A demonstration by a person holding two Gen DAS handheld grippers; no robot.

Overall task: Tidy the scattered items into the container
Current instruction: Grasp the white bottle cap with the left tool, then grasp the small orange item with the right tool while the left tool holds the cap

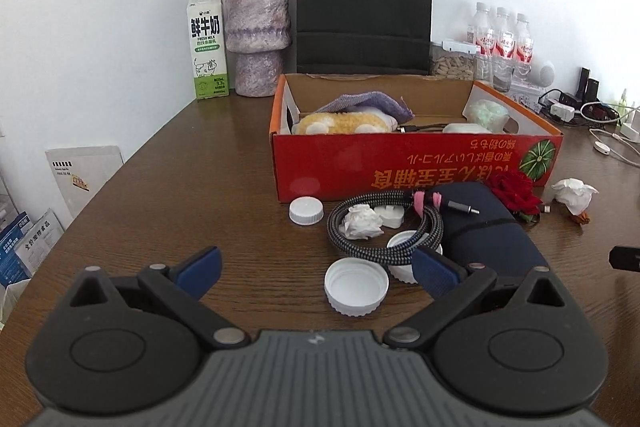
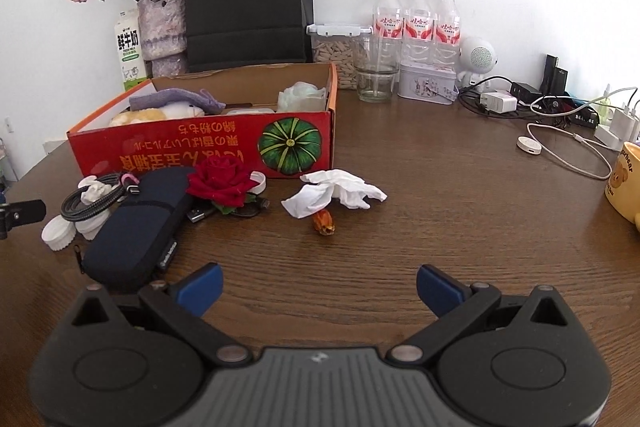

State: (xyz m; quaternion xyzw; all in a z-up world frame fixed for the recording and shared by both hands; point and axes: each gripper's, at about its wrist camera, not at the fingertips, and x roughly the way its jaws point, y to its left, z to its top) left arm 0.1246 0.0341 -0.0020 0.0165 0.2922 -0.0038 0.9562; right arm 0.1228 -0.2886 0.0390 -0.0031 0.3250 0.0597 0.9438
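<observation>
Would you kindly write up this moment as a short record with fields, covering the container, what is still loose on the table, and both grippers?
container: red cardboard box, open-topped, on the wooden table
already inside: purple cloth, yellow plush toy
loose in front of box: braided cable, dark zip case, red rose, white bottle caps, crumpled tissue
left gripper: open, empty, above the caps
right gripper: open, empty, short of the tissue
</observation>
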